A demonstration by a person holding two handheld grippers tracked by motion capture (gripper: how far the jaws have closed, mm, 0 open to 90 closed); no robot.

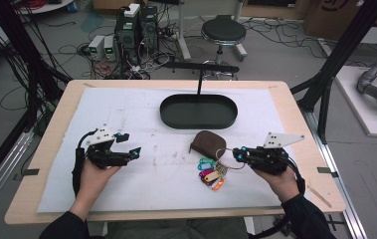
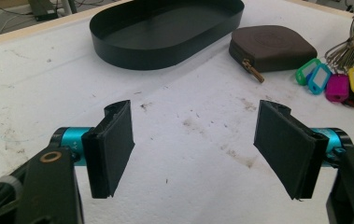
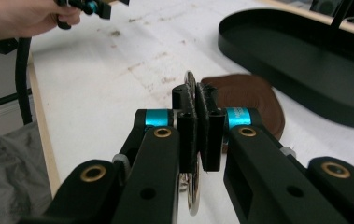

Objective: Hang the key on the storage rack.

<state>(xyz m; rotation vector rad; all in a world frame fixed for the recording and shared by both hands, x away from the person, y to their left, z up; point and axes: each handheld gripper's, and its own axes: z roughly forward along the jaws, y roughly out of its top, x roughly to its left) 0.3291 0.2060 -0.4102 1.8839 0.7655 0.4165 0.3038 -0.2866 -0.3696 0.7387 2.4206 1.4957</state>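
Over at 9 o'clock on the tabletop (image 1: 56,149), the left gripper (image 1: 126,145) sits low in the person's hand with its 2 jaws spread wide and nothing between them; in the left gripper view only bare white covering (image 2: 193,154) shows between the pads (image 2: 114,144). It looks parked there, aimed toward the middle, probably waiting to help rather than working. Moving toward the centre, the black oval tray (image 1: 198,123) sits at 12 o'clock, and from what I can see its floor is bare: nothing has been put in it. A thin black post rises just behind it. Just below the tray, toward 5 o'clock from it, lies a brown zip pouch (image 1: 208,141), flat on the covering and, as far as I can tell, zipped shut, so its contents are hidden. Touching or just beside the pouch is the key bunch (image 1: 212,174), its coloured tags fanned out on the covering. At 3 o'clock the right gripper (image 1: 236,155) has its jaws clamped on the key ring (image 3: 192,88), which the right gripper view shows pinched edge-on between the pads. Holding the ring, I would guess, lets the keys and tags hang free for a lift, likely toward the tray.
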